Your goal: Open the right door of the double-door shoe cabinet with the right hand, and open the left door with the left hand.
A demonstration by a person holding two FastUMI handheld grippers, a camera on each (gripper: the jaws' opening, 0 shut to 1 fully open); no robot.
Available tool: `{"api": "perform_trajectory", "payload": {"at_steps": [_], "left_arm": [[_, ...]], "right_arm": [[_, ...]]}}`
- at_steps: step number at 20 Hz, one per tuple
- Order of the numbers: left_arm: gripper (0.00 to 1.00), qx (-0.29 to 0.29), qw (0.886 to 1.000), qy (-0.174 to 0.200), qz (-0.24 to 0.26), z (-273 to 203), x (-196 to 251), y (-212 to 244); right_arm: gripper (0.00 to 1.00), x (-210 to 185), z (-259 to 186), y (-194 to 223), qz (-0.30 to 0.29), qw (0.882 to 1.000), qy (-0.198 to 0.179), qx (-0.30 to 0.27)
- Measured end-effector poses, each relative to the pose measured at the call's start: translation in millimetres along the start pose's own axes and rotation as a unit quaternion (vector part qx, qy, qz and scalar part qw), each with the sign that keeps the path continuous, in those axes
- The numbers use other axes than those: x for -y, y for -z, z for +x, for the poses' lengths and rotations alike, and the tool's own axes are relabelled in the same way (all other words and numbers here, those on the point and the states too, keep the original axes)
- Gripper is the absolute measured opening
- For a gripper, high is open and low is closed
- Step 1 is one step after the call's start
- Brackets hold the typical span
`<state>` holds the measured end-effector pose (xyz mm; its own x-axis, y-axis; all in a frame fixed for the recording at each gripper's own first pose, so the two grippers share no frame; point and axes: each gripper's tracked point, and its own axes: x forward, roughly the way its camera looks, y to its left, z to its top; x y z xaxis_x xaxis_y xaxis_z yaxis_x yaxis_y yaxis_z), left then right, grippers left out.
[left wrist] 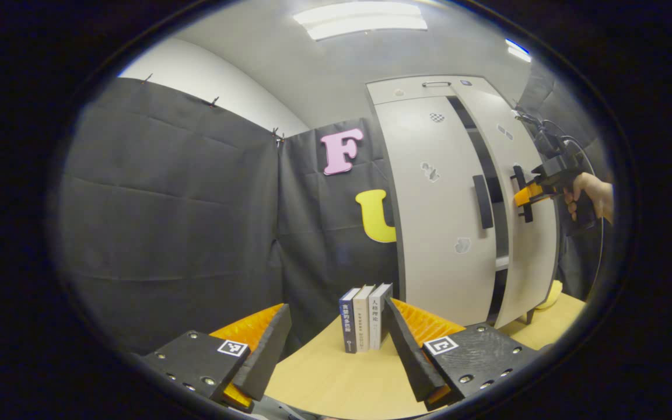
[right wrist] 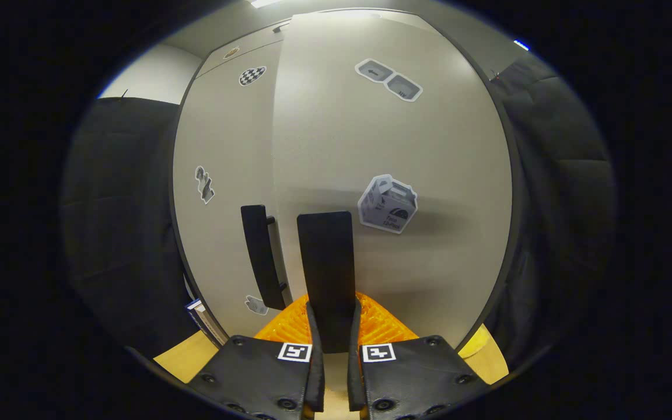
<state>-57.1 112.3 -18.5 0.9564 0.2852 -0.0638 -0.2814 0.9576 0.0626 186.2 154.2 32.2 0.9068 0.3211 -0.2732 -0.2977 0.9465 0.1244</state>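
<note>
Right gripper view, right door handle [right wrist: 325, 274] clamped between tongs [right wrist: 333, 326]

It was a recording booth: black cloth walls [left wrist: 167, 221] clipped up beneath office ceiling lights [left wrist: 362, 20], around a wooden table [left wrist: 336, 379].

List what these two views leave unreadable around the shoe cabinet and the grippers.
- Cabinet inside: in the left gripper view, only a dark gap shows past the right door; contents too dark to tell.
- Right door handle: in the right gripper view, its lower end sits between the right gripper fingers.
- Books: partly behind the left gripper finger.
- Yellow thing by the cabinet foot: mostly behind the door.
</note>
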Motion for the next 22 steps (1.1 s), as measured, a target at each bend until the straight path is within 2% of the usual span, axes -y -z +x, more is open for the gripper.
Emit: {"api": "perform_trajectory", "payload": {"at_steps": [12,22], "left_arm": [[0.94,0.010,0.998,0.055,0.005,13,57,-11],[0.94,0.020,0.995,0.099,0.007,21,107,-20]], "right_arm": [[0.17,11,-36,9,0.006,0.999,-0.043,-0.008],[0.17,23,-39,8,0.013,0.998,-0.062,-0.016]]}}
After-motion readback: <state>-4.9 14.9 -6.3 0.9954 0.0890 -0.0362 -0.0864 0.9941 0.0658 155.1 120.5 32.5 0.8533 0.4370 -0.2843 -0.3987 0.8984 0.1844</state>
